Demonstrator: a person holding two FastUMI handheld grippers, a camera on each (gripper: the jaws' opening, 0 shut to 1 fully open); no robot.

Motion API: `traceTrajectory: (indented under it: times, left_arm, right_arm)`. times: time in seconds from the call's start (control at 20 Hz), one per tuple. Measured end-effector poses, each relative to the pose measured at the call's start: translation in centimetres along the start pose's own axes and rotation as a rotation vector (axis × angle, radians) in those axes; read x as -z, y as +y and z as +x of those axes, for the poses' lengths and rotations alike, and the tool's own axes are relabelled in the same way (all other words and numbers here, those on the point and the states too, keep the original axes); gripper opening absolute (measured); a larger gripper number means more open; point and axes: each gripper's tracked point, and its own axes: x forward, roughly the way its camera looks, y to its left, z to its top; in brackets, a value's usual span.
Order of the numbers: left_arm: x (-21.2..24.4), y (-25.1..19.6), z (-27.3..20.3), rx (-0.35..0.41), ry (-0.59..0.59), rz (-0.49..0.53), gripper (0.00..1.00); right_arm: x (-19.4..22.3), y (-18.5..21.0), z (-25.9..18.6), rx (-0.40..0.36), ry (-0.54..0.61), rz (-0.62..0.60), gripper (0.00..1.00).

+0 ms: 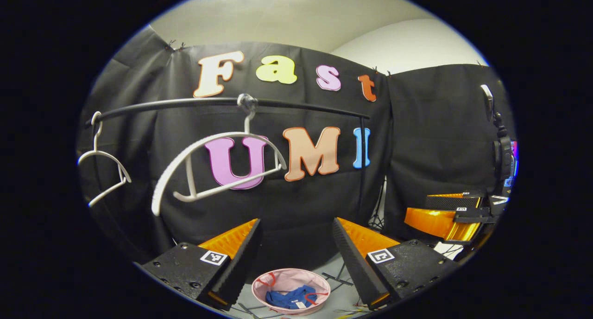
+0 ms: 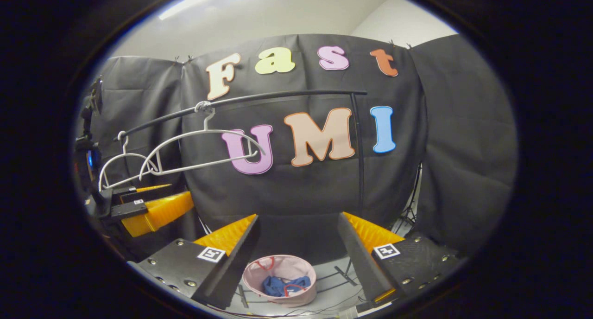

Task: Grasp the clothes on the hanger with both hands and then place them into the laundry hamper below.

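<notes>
Behind a dark rail [image 1: 185, 103] hung bare hangers [image 1: 217, 166], while both the left gripper [image 1: 296, 245] and right gripper [image 2: 299, 238] gaped wide and empty, the blue clothes [image 1: 292, 297] already in the pink hamper [image 1: 259, 286] at six o'clock; task apparently complete, only withdrawal remaining.

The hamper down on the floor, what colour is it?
Pale pink. The hamper shows best in the left gripper view, with blue clothes inside.
</notes>
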Motion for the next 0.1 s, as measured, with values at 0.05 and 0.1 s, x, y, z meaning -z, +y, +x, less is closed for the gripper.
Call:
traceTrajectory:
  times: [0.05, 0.1]
  left_arm:
    - [0.50, -0.17, 0.28, 0.006, 0.007, -0.002, 0.95]
    - [1.43, -0.23, 0.49, 0.009, 0.032, 0.007, 0.95]
  right_arm:
    - [0.62, 0.26, 0.23, -0.003, 0.007, 0.002, 0.96]
    - [1.41, 0.62, 0.38, -0.009, 0.026, 0.002, 0.96]
